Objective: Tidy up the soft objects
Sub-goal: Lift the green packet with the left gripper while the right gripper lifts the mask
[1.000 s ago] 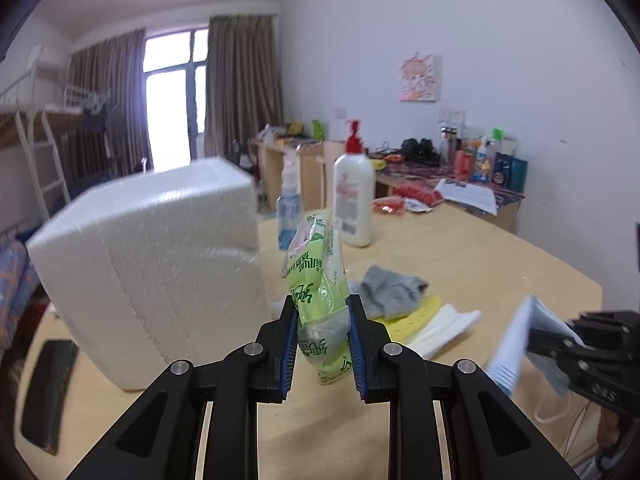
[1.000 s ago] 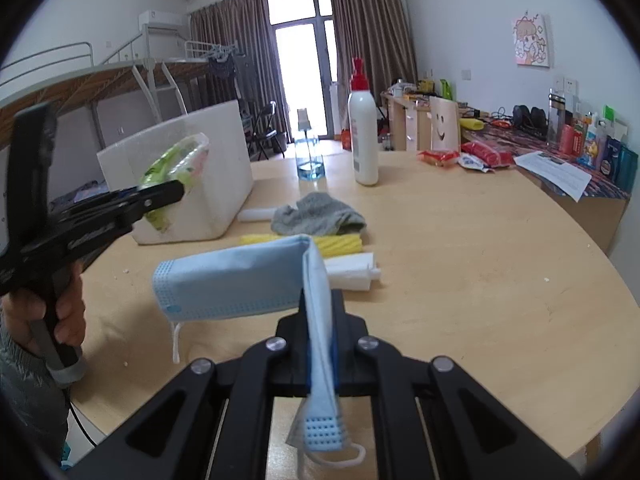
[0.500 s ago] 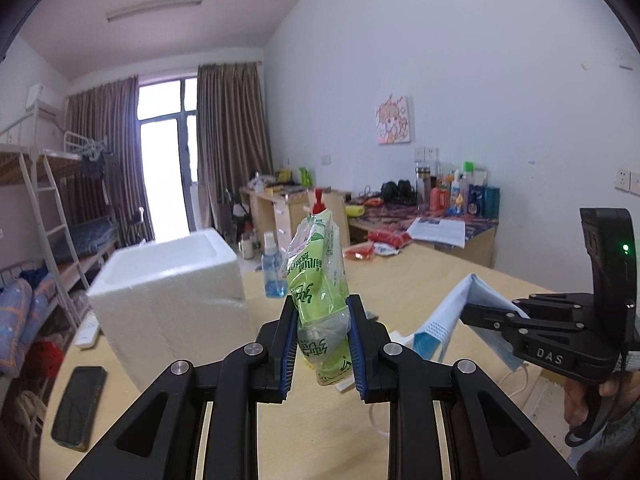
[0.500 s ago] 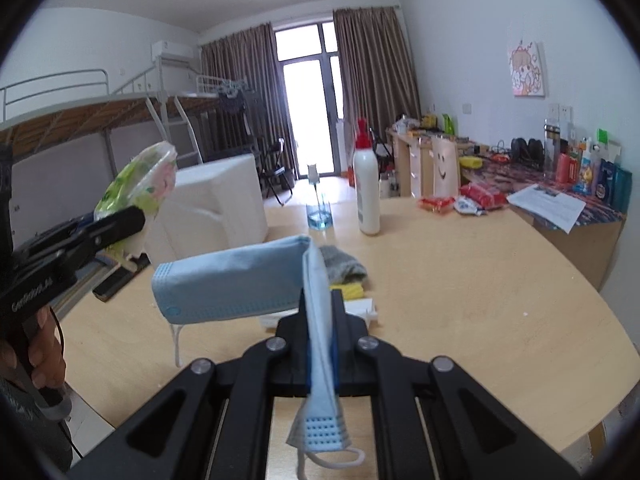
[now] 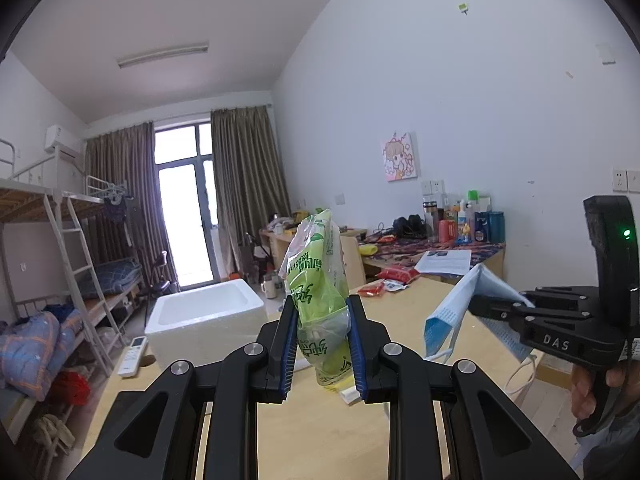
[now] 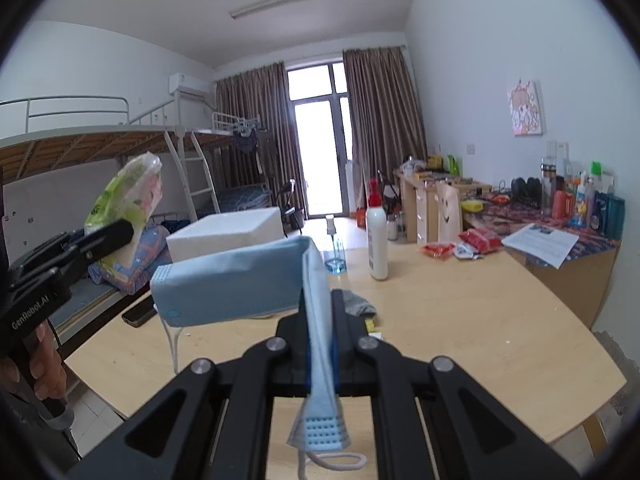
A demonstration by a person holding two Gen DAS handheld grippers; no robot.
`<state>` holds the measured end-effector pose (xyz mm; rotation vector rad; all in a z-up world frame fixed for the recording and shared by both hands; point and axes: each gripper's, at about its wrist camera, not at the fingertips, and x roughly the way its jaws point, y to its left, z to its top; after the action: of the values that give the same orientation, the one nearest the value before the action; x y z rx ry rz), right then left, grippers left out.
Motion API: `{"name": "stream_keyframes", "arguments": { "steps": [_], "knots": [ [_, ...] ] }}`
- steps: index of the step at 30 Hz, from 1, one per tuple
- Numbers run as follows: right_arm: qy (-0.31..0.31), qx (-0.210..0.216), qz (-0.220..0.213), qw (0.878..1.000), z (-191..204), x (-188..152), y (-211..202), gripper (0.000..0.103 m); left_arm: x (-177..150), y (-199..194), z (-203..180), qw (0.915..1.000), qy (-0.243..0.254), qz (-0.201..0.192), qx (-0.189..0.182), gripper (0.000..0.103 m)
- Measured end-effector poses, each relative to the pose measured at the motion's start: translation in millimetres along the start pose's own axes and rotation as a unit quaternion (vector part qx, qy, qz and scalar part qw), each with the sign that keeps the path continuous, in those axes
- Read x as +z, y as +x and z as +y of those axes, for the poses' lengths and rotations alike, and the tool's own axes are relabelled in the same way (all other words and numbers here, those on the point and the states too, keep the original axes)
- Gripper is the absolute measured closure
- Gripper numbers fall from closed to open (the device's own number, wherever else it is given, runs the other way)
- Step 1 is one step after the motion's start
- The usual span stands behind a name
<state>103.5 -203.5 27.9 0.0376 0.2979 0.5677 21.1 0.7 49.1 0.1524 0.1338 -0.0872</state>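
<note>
My left gripper (image 5: 322, 344) is shut on a green plastic tissue pack (image 5: 318, 280) and holds it upright, high above the wooden table (image 5: 320, 436). It also shows in the right wrist view (image 6: 128, 200). My right gripper (image 6: 320, 344) is shut on a blue face mask (image 6: 236, 280), which also shows in the left wrist view (image 5: 452, 312). The mask drapes to the left, its ear loop hanging below. An open white foam box (image 5: 206, 320) stands on the table ahead and below, left of the tissue pack.
A grey cloth (image 6: 358, 304), a white pump bottle (image 6: 378, 244) and a small spray bottle (image 6: 335, 252) are on the table. A remote (image 5: 134, 356) lies beside the box, a phone (image 6: 138, 314) near the table's left edge. A bunk bed stands left, a cluttered desk right.
Both grippers have risen well above the table with their loads. The foam box now looks smaller and lower, and its open top shows.
</note>
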Motion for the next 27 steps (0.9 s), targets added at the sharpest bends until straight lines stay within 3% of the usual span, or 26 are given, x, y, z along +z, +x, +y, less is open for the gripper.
{"name": "stream_keyframes", "arguments": {
  "steps": [12, 27],
  "knots": [
    [-0.008, 0.011, -0.024, 1.000, 2, 4, -16, 0.094, 4, -20, 1, 0.9997, -0.002, -0.009, 0.021, 0.078],
    [-0.021, 0.062, -0.013, 0.998, 26, 10, 13, 0.094, -2, -22, 34, 0.9945, -0.028, 0.011, 0.101, 0.078]
  ]
}}
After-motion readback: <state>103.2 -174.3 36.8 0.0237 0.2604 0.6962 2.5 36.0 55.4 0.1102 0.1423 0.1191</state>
